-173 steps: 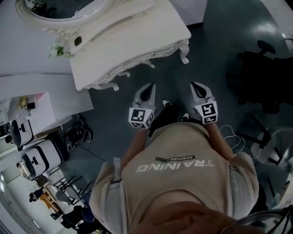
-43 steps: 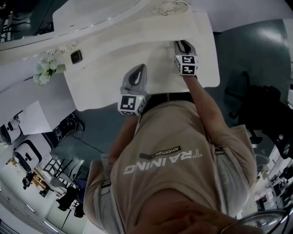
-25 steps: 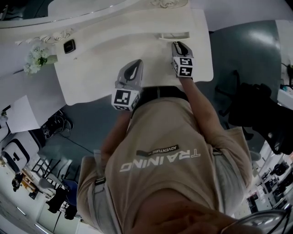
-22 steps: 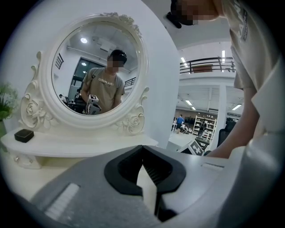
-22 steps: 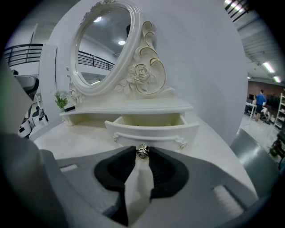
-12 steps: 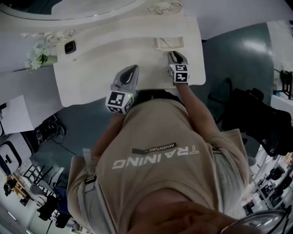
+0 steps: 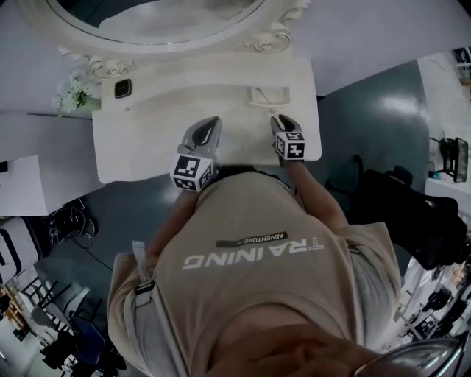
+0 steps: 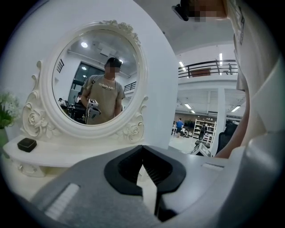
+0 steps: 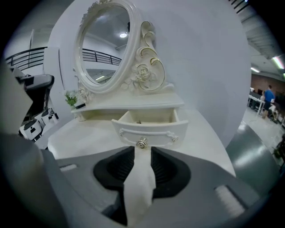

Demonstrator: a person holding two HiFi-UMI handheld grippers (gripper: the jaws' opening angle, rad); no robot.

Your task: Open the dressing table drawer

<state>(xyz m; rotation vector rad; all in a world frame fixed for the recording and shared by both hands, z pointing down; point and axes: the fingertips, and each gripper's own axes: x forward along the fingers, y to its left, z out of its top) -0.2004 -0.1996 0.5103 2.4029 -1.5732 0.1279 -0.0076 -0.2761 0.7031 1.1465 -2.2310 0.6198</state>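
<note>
Head view: both arms reach forward over the white table (image 7: 147, 143), with the grippers side by side above its front edge. Left gripper (image 7: 209, 124) sits roughly level, aimed at the mirror (image 7: 158, 18). Its jaws are pinched together at the tips with nothing between them. Right gripper (image 7: 280, 120) tilts down toward the drawer (image 7: 268, 94). Its jaws have just been opening and now stand spread, pads touching nothing.

Right gripper view: the drawer is pulled out of the raised shelf (image 9: 129, 107), straight ahead of the jaws. The knob (image 9: 141, 143) sits just beyond the tips, in line with the gap, not clamped. Bare tabletop shows through the gap.

Surface: flowers (image 7: 71, 92) and a small dark box (image 7: 122, 88) sit at the shelf's far end, well left of the left jaws.

Room: dark grey floor (image 7: 368, 125), with a black chair (image 7: 412, 213) off to the right of the right gripper. A white wall stands behind the mirror.

Left gripper view: the mirror, ahead and left of the jaws, reflects a person in a tan shirt. A lit hall with shelving lies to the right.
</note>
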